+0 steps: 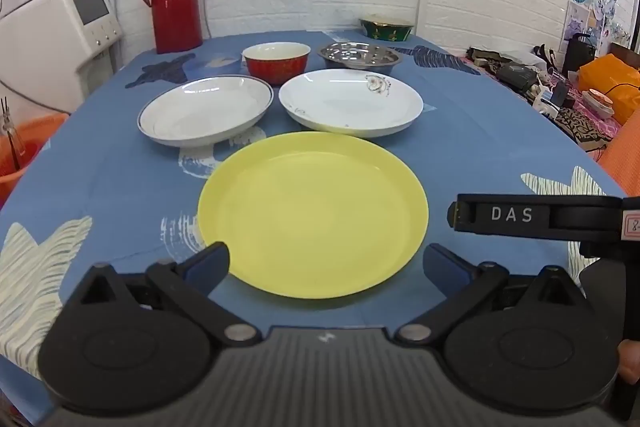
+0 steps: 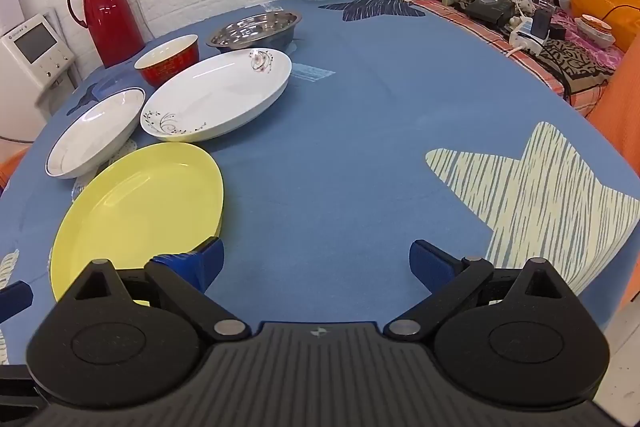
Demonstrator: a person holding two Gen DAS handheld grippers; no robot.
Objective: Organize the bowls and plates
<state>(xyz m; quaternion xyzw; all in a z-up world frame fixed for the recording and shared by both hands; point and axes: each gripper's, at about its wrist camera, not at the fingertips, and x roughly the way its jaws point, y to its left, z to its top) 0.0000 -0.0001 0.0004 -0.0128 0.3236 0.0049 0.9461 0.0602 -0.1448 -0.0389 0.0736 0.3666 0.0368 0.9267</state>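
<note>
**Both grippers spread wide, holding nothing, over a table of plates and bowls**

Left gripper (image 1: 326, 261) hangs low at the near edge of the yellow plate (image 1: 312, 213), its two blue-padded fingers splayed to either side of the rim, released and gripping nothing. Right gripper (image 2: 316, 265) is likewise spread apart and empty, over bare blue tablecloth (image 2: 360, 147) just right of the same yellow plate (image 2: 140, 211) (its left finger overlaps the plate's near edge in this view, though contact cannot be judged).

Behind the yellow plate sit two shallow white dishes side by side: a blue-rimmed plate (image 1: 206, 111) on the left and a floral-patterned plate (image 1: 350, 103) on the right, close together but apart. Farther back stand a red bowl (image 1: 276, 61) and a stainless steel bowl (image 1: 360, 57), with a green and gold bowl (image 1: 386, 27) near the far edge by the white brick wall. A red thermos jug (image 1: 174, 1) stands at the far left corner.
</note>
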